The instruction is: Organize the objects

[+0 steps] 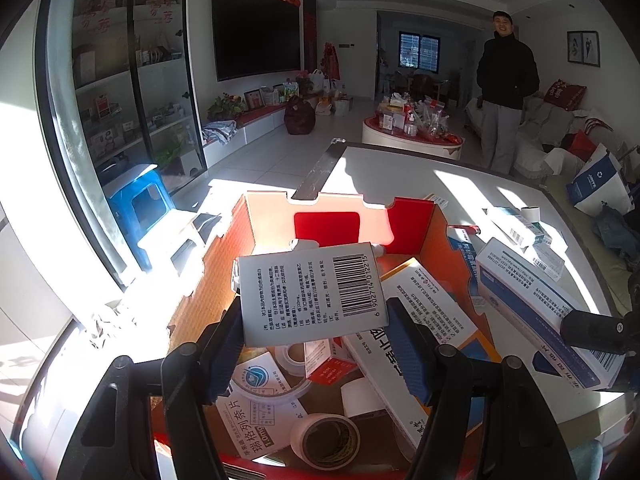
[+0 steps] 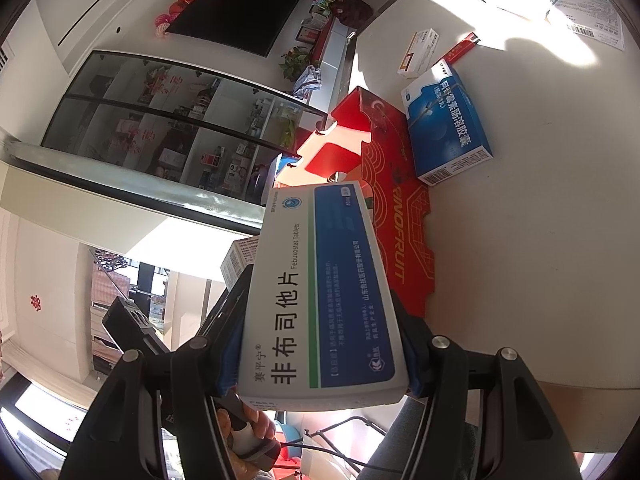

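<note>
The left gripper grips a grey barcode box over the red cardboard box. Only the right view shows the right gripper gripping a white-and-blue pill box.

Home living room — television, sofa

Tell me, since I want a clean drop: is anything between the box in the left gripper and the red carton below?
Nothing visible: the grey barcode box in the left gripper hangs over the red carton, with only packed boxes and tape rolls below.
</note>
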{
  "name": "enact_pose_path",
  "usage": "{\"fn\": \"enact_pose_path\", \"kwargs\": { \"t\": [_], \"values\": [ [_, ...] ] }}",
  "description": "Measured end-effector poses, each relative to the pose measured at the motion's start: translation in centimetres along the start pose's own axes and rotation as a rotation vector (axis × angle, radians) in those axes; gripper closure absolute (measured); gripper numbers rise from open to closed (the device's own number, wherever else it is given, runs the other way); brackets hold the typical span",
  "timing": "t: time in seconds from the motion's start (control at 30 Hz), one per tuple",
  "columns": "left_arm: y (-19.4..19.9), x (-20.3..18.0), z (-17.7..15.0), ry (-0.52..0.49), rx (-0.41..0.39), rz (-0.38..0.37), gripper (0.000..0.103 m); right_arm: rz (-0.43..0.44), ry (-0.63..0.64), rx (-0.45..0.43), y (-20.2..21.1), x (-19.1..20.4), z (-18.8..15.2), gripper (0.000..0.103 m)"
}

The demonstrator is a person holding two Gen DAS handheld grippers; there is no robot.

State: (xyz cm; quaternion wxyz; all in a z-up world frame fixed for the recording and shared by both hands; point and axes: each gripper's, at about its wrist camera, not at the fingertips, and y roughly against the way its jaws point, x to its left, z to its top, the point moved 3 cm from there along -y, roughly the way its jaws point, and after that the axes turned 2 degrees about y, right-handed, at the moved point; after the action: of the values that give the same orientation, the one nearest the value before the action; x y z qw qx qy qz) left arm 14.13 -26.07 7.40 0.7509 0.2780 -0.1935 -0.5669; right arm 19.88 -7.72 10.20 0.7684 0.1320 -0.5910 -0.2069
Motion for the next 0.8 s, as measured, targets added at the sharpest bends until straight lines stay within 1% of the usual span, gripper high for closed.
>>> {"fn": "enact_pose_path", "kwargs": {
  "t": [0.37,0.43,0.57,0.6,0.67,0.8],
  "values": [
    [0.0,-0.2,-0.1,-0.002,0.002,-0.008,0.031,0.004,0.005,0.005,-0.5,0.4,-0.2,0.042],
    [-0.2,0.0,-0.1,0.021,0.016,-0.033,0.031,0.003,0.002,0.001,-0.5,0.4,-0.3,0.042],
    [-0.7,1.3,-0.2,0.138,0.054,-0.140,0.031,-0.003,-0.015,-0.018,-0.2,0.1,-0.1,0.042],
    [-0.9,1.6,-0.2,0.161,0.062,-0.151,0.031,-0.005,-0.025,-0.023,-0.1,-0.1,-0.1,0.042],
    [-1.1,2.1,-0.4,0.182,0.069,-0.146,0.031,0.001,-0.044,-0.027,0.0,-0.5,0.1,0.042],
    [-1.3,2.3,-0.5,0.174,0.072,-0.130,0.031,-0.002,-0.040,-0.025,-0.2,-0.5,0.5,0.042]
  ]
}}
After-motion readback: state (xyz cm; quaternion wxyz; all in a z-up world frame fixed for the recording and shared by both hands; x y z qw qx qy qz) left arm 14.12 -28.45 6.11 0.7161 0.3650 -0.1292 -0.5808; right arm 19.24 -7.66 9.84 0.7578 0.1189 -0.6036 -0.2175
